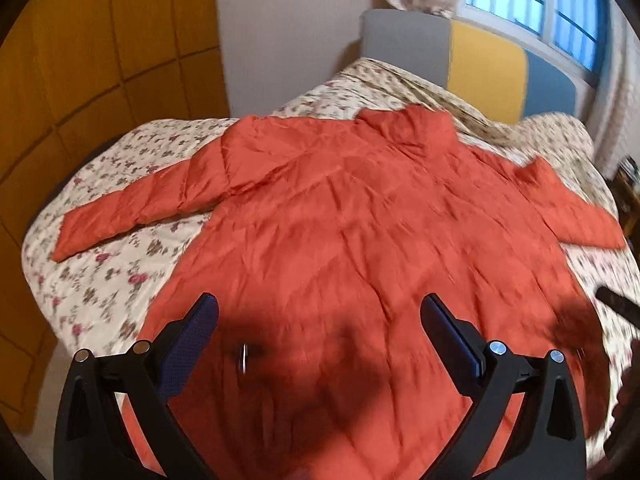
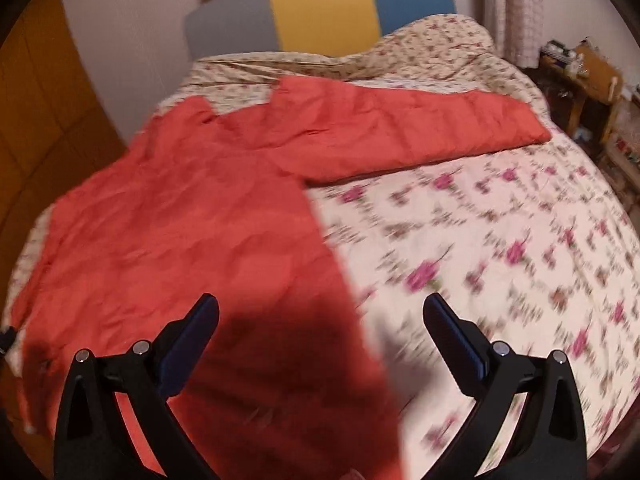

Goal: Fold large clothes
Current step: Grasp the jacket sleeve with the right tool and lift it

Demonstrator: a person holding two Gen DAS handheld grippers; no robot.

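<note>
Clearly no fold is made yet: the orange padded jacket [image 1: 360, 216] lies spread flat on the flowered bedspread [image 1: 100, 280], both sleeves out to the sides and the collar toward the headboard [image 1: 486, 64]. The left gripper [image 1: 319, 334] hangs above the lower part of the jacket, jaws wide apart and holding nothing. The right gripper [image 2: 321, 334] (also wide and empty) hangs over the jacket's right edge. I judge the next move is to come down, pinch a sleeve or side edge, and carry it across the body.
</note>
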